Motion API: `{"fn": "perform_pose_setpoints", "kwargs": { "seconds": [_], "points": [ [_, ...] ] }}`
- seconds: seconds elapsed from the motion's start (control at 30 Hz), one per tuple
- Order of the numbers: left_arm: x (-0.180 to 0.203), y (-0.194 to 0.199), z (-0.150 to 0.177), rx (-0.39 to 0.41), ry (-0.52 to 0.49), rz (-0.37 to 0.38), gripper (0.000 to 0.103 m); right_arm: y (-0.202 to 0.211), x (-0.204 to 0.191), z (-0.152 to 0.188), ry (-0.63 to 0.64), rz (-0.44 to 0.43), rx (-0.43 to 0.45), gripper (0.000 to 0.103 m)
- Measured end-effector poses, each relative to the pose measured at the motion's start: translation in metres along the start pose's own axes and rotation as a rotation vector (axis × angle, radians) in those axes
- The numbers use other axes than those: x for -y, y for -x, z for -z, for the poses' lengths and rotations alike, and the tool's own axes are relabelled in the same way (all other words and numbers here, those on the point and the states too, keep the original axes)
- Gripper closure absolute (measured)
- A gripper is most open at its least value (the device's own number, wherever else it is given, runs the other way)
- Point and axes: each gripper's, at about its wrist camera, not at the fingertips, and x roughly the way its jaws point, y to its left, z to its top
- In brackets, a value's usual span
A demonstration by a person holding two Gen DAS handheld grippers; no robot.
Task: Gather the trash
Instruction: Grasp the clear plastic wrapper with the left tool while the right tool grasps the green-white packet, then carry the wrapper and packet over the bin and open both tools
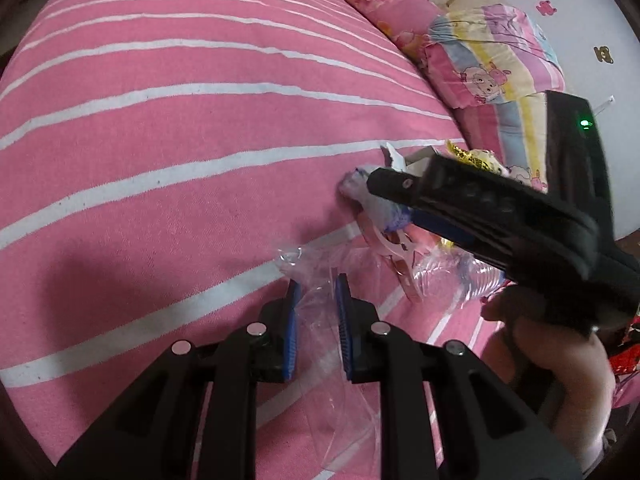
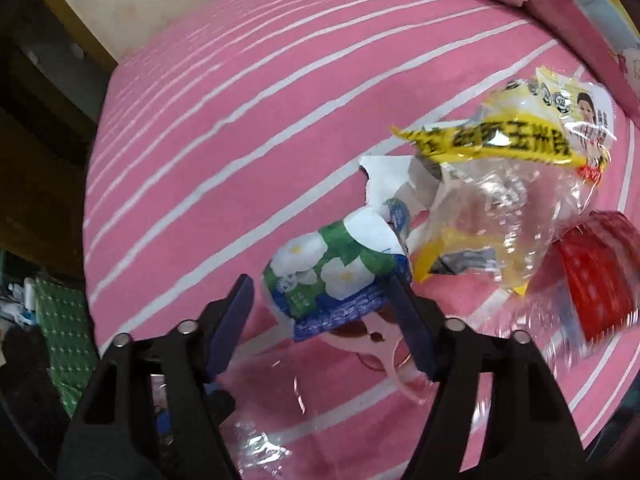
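Trash lies on a pink striped bed (image 1: 160,160). My left gripper (image 1: 316,292) is shut on a clear plastic bag (image 1: 320,336) that runs between its blue pads. My right gripper (image 2: 320,292) is open, its pads on either side of a crumpled blue, green and white flowered wrapper (image 2: 340,272), which also shows in the left wrist view (image 1: 360,188). Beyond it lie a torn white paper (image 2: 384,176), a yellow and clear food bag (image 2: 512,184) and a red packet (image 2: 600,272). A pink-white plastic piece (image 2: 384,344) lies under the wrapper.
Folded cartoon-print quilts and pillows (image 1: 480,64) sit along the bed's far right side by a white wall (image 1: 600,20). The bed's left edge drops to a dark floor with a green checked item (image 2: 60,320). The person's hand (image 1: 552,360) holds the right gripper.
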Motion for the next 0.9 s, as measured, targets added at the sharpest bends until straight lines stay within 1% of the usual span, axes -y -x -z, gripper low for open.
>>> {"fn": "perform_pose_setpoints", "kwargs": {
  "seconds": [0.03,0.07,0.1,0.13,0.17,0.2,0.23,0.27,0.3,0.37,0.5,0.6,0.7,0.73,0.83,0.9],
  "points": [
    [-0.001,0.000,0.000,-0.001,0.001,0.003,0.086,-0.003,0.002,0.001,-0.001,-0.005,0.000,0.046],
    [-0.003,0.001,0.001,-0.001,0.002,0.005,0.086,-0.004,0.004,0.001,-0.002,-0.009,0.004,0.049],
    [-0.004,0.001,0.001,-0.002,0.007,0.009,0.086,-0.004,0.005,0.001,0.000,-0.008,0.012,0.055],
    [-0.006,0.001,0.000,-0.004,0.013,0.016,0.086,-0.005,0.010,0.001,0.003,-0.010,0.016,0.059],
    [-0.007,0.001,0.001,-0.006,0.022,0.029,0.086,-0.001,0.014,0.006,0.011,-0.017,0.024,0.065],
    [-0.007,0.002,0.001,-0.006,0.025,0.036,0.086,-0.001,0.014,0.004,0.016,-0.025,0.030,0.071],
    [-0.007,0.003,0.002,-0.002,0.024,0.040,0.086,0.004,0.013,0.006,0.025,-0.036,0.039,0.081],
    [-0.006,0.005,0.002,0.000,0.023,0.043,0.086,0.004,0.010,0.004,0.023,-0.044,0.045,0.089],
    [-0.006,0.007,0.003,0.005,0.019,0.048,0.086,0.009,0.010,0.005,0.020,-0.061,0.053,0.092],
    [-0.005,0.013,0.003,0.016,0.009,0.058,0.086,0.017,0.006,0.008,0.024,-0.079,0.067,0.093],
    [-0.011,0.025,0.006,0.042,0.015,0.081,0.087,0.039,0.007,0.018,0.021,-0.148,0.094,0.094],
    [-0.015,0.035,0.009,0.066,0.030,0.111,0.087,0.061,0.011,0.029,0.006,-0.204,0.115,0.094],
    [-0.015,0.052,0.015,0.102,0.031,0.152,0.087,0.076,0.018,0.042,-0.037,-0.285,0.110,0.094],
    [-0.014,0.057,0.018,0.112,0.027,0.161,0.088,0.083,0.023,0.050,-0.056,-0.316,0.104,0.094],
    [-0.009,0.074,0.031,0.140,0.021,0.194,0.088,0.097,0.021,0.066,-0.073,-0.354,0.103,0.094],
    [-0.004,0.084,0.041,0.160,0.017,0.201,0.088,0.116,0.029,0.085,-0.083,-0.384,0.109,0.094]
  ]
}}
